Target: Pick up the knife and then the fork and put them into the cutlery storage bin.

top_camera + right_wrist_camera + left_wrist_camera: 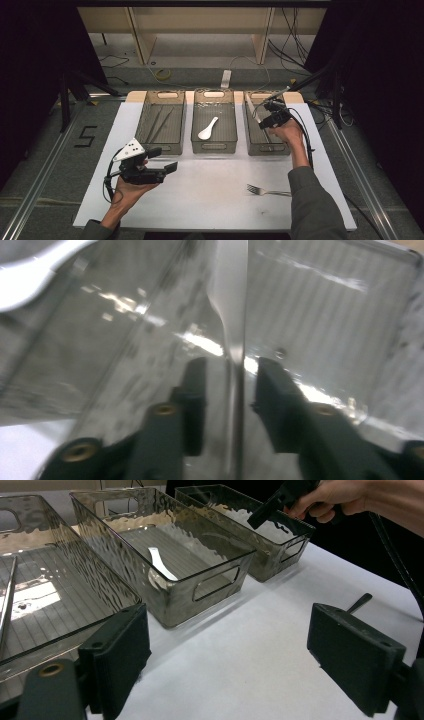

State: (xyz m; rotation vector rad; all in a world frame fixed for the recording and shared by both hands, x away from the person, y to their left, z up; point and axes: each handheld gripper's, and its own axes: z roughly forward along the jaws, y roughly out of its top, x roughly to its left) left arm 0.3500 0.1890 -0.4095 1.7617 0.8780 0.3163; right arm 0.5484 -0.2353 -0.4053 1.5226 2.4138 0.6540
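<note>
I hold my right gripper (268, 114) over the right bin (286, 148), tipped down into it. In the right gripper view its jaws stand a little apart with a metal utensil (231, 300) running up between them; gaps show on both sides of the shaft, so the pads do not press on it. The utensil lies in the right bin, leaning along its left wall (251, 111); I cannot tell what kind it is.

My left gripper (159, 161) hangs above the white table (215, 200), near the left bin (150, 145), its jaws wide with nothing between them. A white spoon (207, 128) lies in the middle bin (214, 146). Chopsticks (159, 123) lie in the left bin. A fork (265, 190) lies on the table just beside my right sleeve (312, 205).
</note>
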